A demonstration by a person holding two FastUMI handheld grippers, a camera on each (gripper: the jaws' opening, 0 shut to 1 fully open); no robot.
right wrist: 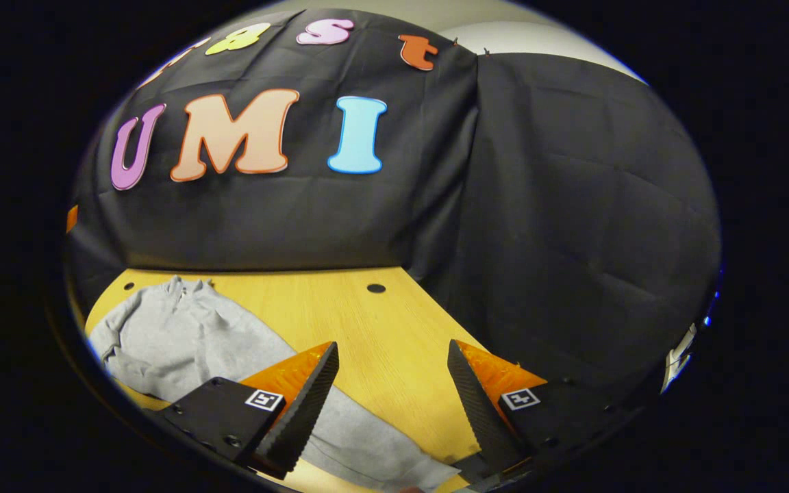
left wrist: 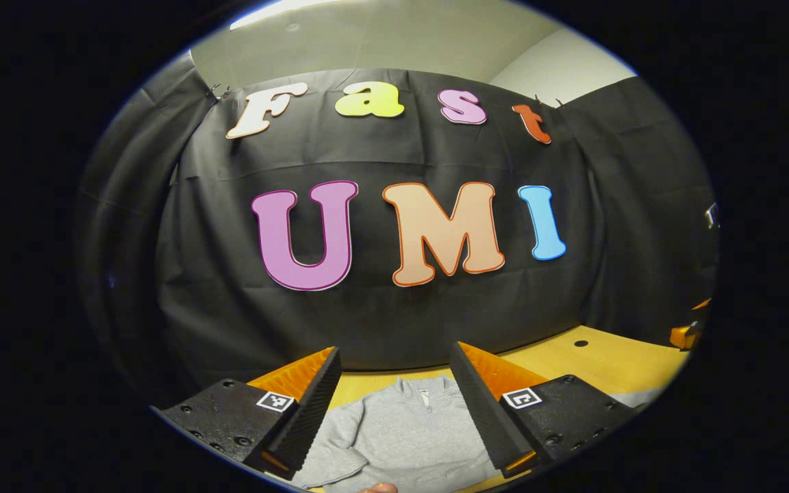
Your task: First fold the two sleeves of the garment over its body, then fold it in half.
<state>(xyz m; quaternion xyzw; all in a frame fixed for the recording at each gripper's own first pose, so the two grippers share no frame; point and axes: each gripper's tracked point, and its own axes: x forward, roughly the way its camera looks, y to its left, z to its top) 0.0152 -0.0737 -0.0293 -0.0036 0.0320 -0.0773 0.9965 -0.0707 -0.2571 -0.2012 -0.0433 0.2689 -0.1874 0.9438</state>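
Note:
A grey zip-neck sweatshirt [left wrist: 405, 431] lies flat on the wooden table [left wrist: 593, 356], its collar toward the back wall. In the left gripper view one sleeve bends at the lower left, and my left gripper [left wrist: 394, 404] hovers open above the chest, nothing between its fingers. In the right gripper view the sweatshirt [right wrist: 175, 335] lies at the left and one sleeve [right wrist: 367, 445] stretches out toward the lower right. My right gripper [right wrist: 394, 404] stands open over that sleeve and the bare wood, holding nothing.
A round hole [right wrist: 376, 288] is set in the tabletop [right wrist: 381, 342] near the back. Black cloth walls close in the back and right sides. Part of an orange gripper [left wrist: 685, 333] shows at the far right of the left gripper view.

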